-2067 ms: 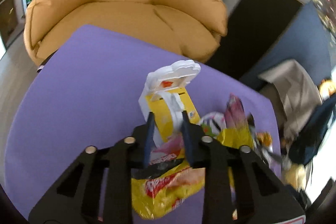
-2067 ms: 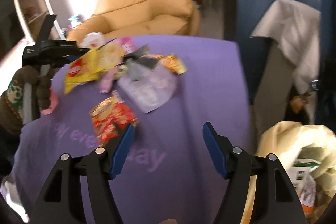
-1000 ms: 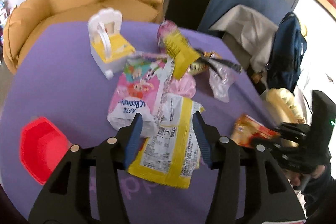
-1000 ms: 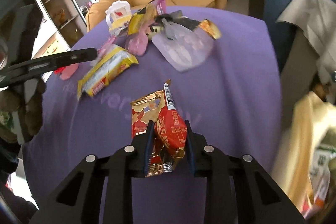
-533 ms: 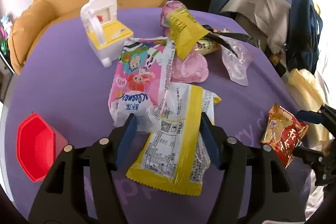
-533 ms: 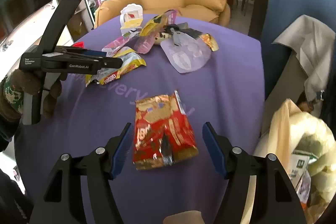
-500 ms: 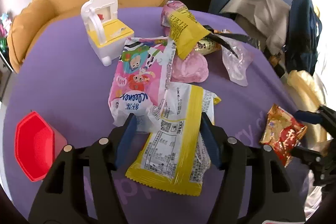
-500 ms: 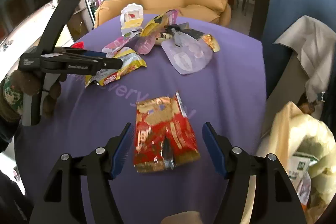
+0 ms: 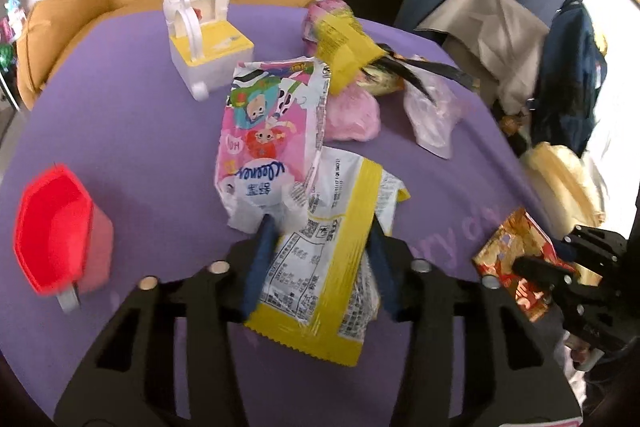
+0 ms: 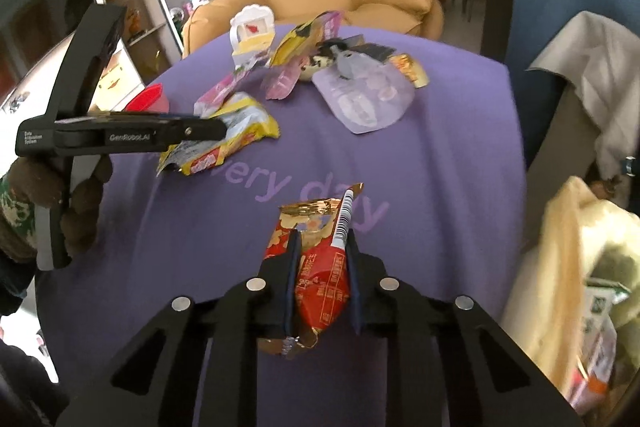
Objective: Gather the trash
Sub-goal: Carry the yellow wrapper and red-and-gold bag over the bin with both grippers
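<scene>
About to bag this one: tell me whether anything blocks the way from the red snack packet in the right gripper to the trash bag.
Nothing visible does. The red foil snack packet sits between the closing right gripper; the cream trash bag gapes just past the table's right edge.

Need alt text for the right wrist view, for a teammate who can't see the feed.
The right gripper is closing on a crumpled red snack wrapper that sits between its fingers, over a purple tablecloth. Farther back lie more wrappers, with the left gripper over a yellow wrapper; a bag of trash sits at the right.
</scene>
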Motion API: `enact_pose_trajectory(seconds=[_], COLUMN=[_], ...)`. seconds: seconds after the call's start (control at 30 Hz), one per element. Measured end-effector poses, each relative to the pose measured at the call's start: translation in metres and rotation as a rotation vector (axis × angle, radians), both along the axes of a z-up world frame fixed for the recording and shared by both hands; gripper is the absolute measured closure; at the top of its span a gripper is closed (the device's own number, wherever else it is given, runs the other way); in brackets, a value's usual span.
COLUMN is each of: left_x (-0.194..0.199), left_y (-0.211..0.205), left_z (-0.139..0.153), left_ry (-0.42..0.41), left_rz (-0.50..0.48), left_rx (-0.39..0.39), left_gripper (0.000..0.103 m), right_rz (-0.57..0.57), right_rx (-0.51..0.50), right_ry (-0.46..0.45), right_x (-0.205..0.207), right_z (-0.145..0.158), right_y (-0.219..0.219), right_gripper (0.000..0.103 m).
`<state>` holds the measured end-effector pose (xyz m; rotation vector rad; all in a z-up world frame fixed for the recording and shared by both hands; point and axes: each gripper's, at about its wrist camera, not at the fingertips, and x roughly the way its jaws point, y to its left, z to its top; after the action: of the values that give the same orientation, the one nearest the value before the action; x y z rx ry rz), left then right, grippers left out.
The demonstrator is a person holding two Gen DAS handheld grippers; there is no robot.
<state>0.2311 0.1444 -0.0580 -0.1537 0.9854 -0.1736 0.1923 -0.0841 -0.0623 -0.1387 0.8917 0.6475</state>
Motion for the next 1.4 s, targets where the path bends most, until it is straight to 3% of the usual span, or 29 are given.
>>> enact_pose_trajectory(seconds=[0.2,0.37,0.53,0.67,0.7,0.83,0.97,1.4], left_x=[-0.037,-0.059,-0.067,-0.069,-0.068,-0.057,-0.056,-0.072], left_y=[-0.014,-0.026,-0.039,-0.052,-0.051,-0.051,-0.053,-0.106], left_z=[0.009,0.018,0.015,0.014,0.012,0.005,0.016,0.082], left_ry=[-0.051,-0.076,-0.057,-0.068,-0.066,-0.052,-0.084,-0.229], left_rz=[-0.002,-0.020,-0.029,-0.030,-0.030,-0.025,-0.037,-0.154], left_rx=[-0.021,-0.091,-0.047,0.057,0.067,0.096,0.069,-0.014], left_gripper=[0.074,0.061,0.060,0.060,0.060,0.083,0.091,0.091], right_rz=[0.002,-0.015,-0.016,-0.028,-0.030,-0.035,-0.045,-0.148], right_rx=[0.002,0.039,0.054,0.057,0.058,0.060,0.065,0.066], right_ry=[-0.056,-0.091,-0.108,-0.093,-0.089,-0.085,-0.104,-0.217], right_x=[-0.021,-0.033,-0.042,-0.043,-0.044,-0.045,-0.048,-0.060], right_z=[0.015,0.030,0.033,0.026,0.025,0.022,0.029,0.065], right_y=[-0.015,-0.029,-0.037,-0.043,-0.044,-0.046,-0.051,-0.097], right_gripper=[0.083,0.083,0.083,0.083,0.083,0.083,0.083,0.083])
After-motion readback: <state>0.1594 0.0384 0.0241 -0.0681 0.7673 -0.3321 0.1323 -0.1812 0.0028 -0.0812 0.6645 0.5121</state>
